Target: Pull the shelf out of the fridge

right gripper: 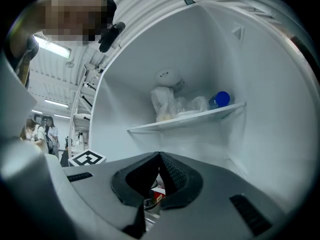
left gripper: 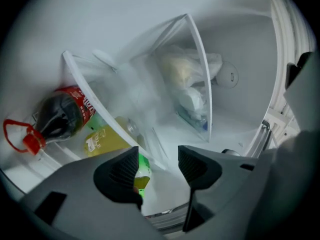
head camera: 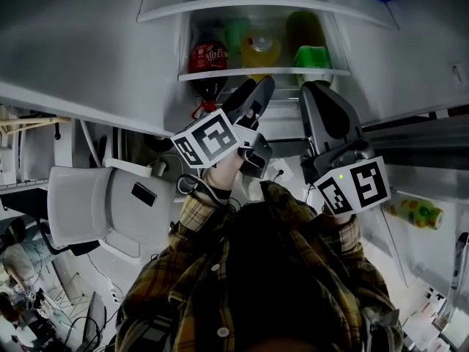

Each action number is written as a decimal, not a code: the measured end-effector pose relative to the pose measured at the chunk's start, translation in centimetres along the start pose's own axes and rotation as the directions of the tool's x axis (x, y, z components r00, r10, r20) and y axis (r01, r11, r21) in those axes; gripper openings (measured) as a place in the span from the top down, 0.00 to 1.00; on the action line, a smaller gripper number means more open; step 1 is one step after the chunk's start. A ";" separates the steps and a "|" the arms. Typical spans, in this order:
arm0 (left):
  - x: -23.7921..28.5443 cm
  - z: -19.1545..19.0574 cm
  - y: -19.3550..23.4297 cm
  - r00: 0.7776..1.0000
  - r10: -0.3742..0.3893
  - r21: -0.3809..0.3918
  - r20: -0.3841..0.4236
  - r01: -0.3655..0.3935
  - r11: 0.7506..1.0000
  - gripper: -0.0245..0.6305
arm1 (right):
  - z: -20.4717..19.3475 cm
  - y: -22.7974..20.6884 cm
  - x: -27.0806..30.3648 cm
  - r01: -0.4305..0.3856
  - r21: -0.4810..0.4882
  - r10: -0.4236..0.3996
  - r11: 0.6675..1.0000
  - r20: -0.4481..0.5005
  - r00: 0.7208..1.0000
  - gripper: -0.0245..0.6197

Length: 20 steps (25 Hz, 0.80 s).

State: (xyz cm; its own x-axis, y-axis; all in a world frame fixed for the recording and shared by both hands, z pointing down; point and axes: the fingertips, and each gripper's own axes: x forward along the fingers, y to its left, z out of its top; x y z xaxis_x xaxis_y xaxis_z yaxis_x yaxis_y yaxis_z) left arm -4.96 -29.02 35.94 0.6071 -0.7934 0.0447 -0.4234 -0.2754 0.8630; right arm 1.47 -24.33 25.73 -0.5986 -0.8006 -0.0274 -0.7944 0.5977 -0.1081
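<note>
The left claw (left gripper: 159,166) gapes wide and empty, just short of the shelf (left gripper: 120,129). The right claw (right gripper: 159,159) is closed on nothing. The shelf sits inside the fridge (right gripper: 280,134), 1 cola bottle (left gripper: 60,116) beyond its rim.

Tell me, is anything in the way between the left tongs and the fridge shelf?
Nothing I can see. The left tongs stand open right before the shelf. The cola bottle lies off to one side.
</note>
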 end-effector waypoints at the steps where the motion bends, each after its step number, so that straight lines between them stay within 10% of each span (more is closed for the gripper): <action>1: 0.2 -0.1 0.3 1.000 0.000 -0.018 -0.005 0.000 1.000 0.59 | 0.0 -0.1 0.0 0.003 0.000 -0.003 1.000 0.001 1.000 0.94; 20: 4.1 0.2 3.1 1.000 0.004 -0.185 0.005 -0.003 0.983 0.60 | -0.8 -1.6 -0.4 0.062 0.017 -0.062 0.998 -0.013 0.998 0.94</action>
State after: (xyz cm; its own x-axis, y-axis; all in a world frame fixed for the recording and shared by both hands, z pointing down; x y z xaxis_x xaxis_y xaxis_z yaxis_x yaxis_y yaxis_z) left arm -3.90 -33.22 38.66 0.6017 -0.7975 0.0456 -0.2935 -0.1676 0.9411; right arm 2.95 -24.93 26.69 -0.5496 -0.8354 -0.0077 -0.8282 0.5460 -0.1262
